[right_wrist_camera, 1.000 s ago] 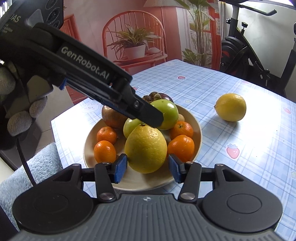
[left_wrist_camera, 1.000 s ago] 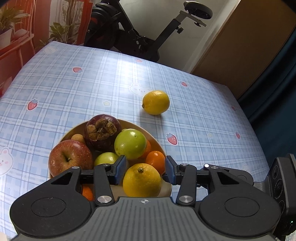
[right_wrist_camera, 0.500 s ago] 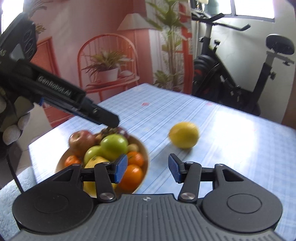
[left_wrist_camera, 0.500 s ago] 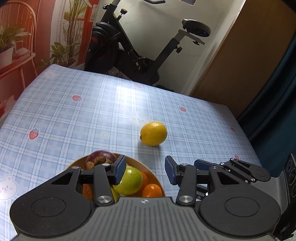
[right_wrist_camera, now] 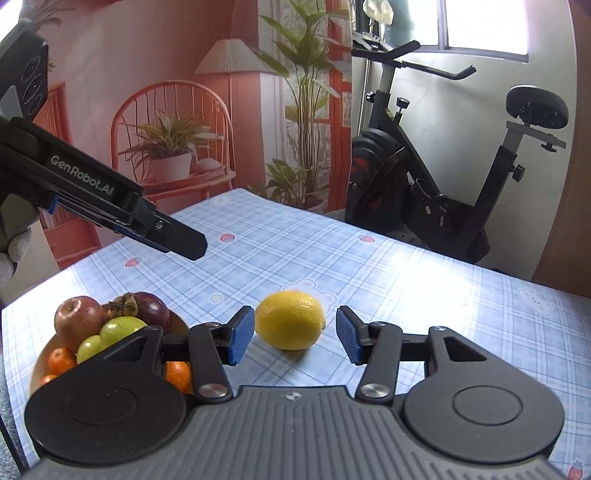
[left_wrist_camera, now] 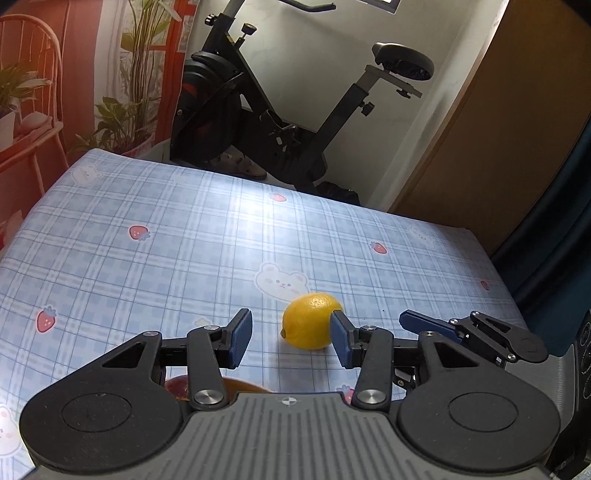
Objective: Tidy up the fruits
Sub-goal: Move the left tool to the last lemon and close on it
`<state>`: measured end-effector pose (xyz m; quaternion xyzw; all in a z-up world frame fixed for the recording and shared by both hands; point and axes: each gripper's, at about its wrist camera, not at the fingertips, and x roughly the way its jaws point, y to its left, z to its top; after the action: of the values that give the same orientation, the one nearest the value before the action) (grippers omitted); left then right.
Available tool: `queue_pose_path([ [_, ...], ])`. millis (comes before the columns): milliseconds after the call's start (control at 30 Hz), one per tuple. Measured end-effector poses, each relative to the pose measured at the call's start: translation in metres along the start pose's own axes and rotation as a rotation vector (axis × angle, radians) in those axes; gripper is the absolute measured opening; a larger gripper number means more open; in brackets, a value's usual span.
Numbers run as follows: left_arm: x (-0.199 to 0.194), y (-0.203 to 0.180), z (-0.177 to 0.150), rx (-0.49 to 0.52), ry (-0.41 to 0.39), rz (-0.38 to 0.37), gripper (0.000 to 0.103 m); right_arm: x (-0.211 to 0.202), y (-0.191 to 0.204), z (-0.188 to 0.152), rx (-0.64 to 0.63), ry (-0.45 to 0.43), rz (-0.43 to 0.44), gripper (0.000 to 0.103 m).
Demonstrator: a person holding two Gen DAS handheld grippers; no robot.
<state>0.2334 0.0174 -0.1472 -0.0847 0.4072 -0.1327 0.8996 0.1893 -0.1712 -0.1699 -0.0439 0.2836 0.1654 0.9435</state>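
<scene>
lemon [right_wrist_camera: 290,319] alone on tablecloth [right_wrist_camera: 424,280], centre frame, apart from fruit bowl [right_wrist_camera: 40,363] lower left | right gripper [right_wrist_camera: 295,334] jaws apart, empty, lemon beyond tips | left gripper [left_wrist_camera: 291,339] likewise | risk: round lemon rolls if nudged off-centre

Daylight pours in from the window [right_wrist_camera: 484,27] up at the back right, blown out to plain white. It throws a bright glare patch across the checked worktop [right_wrist_camera: 424,280], washing out the pattern there. The lemon [right_wrist_camera: 290,319] casts a soft shadow toward the camera. Both views are sharp in the middle, while the fisheye bends the walls and exercise bike [left_wrist_camera: 280,122] at the edges.
</scene>
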Motion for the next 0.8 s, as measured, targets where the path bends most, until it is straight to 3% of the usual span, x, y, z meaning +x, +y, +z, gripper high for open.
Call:
queue_pose_path([
  [267,0.025,0.01,0.012,-0.072,0.011,-0.06,0.052,0.033,-0.01,-0.003,-0.018,0.03,0.013,0.054],
  [567,0.059,0.002,0.015,-0.056,0.069,-0.047,0.058,0.06,-0.02,-0.012,0.021,0.053,0.067,0.064],
  [800,0.077,0.001,0.015,-0.06,0.102,-0.07,0.058,0.071,-0.022,-0.012,0.025,0.068,0.11,0.065],
])
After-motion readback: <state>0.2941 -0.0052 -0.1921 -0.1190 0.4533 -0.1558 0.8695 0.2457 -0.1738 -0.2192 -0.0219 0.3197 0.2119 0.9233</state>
